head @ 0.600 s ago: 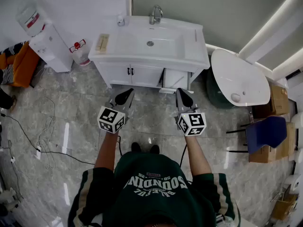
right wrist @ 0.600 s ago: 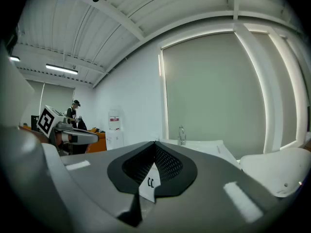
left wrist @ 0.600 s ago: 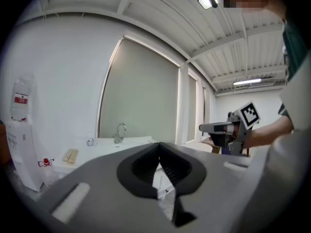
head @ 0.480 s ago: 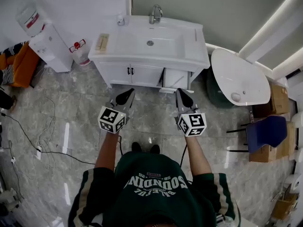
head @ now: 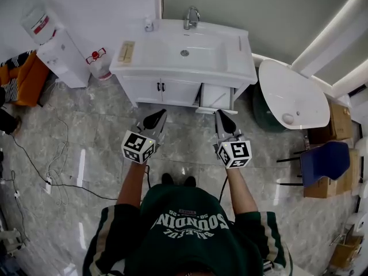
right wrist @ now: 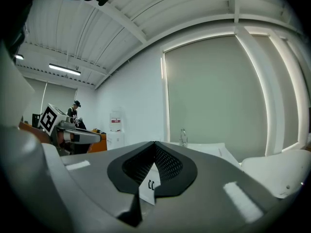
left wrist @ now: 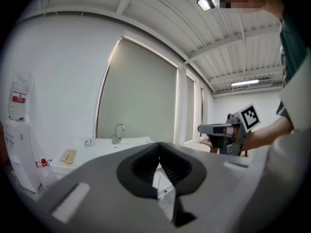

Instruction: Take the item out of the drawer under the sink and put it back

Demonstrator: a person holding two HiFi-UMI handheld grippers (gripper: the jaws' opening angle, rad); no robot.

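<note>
A white vanity (head: pixel 172 73) with a basin and faucet (head: pixel 190 17) stands ahead of me against the wall. Under the basin, at the cabinet's right end, is the drawer (head: pixel 215 95), its front a little forward of the two cabinet doors (head: pixel 160 89). No item from it is in sight. My left gripper (head: pixel 158 117) and right gripper (head: pixel 221 115) hang side by side over the floor, short of the cabinet, both pointing at it. In the left gripper view the left gripper (left wrist: pixel 159 147) has its jaws together, empty. In the right gripper view the right gripper (right wrist: pixel 154 143) is likewise shut on nothing.
A water dispenser (head: pixel 54 45) and a red-capped jug (head: pixel 98 62) stand left of the vanity. A wooden piece (head: pixel 125 52) lies on the counter. A round white table (head: pixel 290 94), a blue chair (head: pixel 322 160) and cardboard boxes (head: pixel 339 119) are at the right. Cables (head: pixel 52 171) trail over the floor at the left.
</note>
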